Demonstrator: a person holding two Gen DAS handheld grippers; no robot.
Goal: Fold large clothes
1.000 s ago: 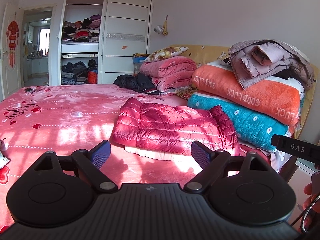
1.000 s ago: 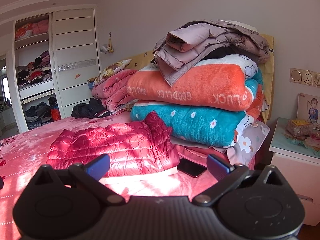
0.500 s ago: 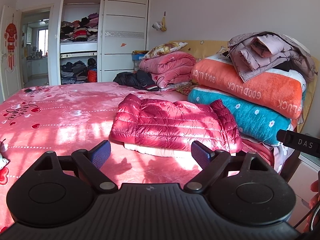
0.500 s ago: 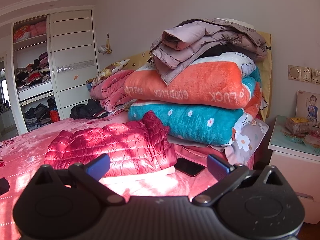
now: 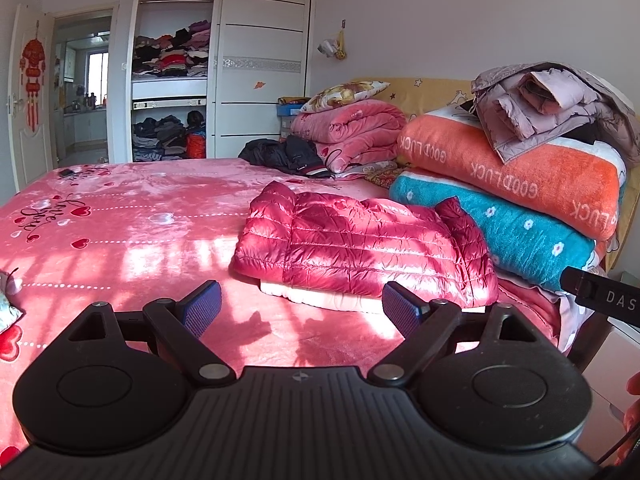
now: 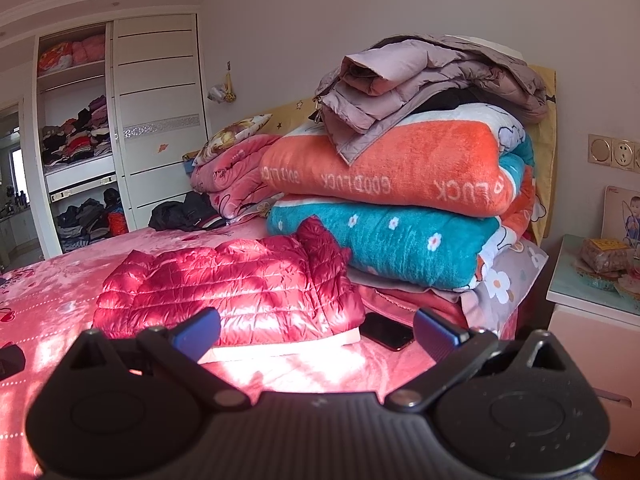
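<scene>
Wardrobe: far left; white, open shelves stacked with folded clothes.
Bed cover: pink plush with red hearts and dotted lines; sunlit patches.
Left tool: near, low over the bed cover; black body, blue ribbed pads spread wide, nothing between them.
Black garment: far, crumpled, beside the pink rolled quilt.
Red down jacket: centre of the bed, folded into a flat rectangle; glossy quilted shell, pale lining showing along the near edge; right end touching the blanket stack.
Right tool: near, level, facing the jacket's near edge; blue pads wide apart, empty.
Phone: dark, flat on the bed cover, just right of the jacket.
Blanket stack: right; thick fleece, teal floral below, orange lettered above.
Mauve padded coat: loosely folded on top of the stack.
Nightstand: far right, white, pale top.
</scene>
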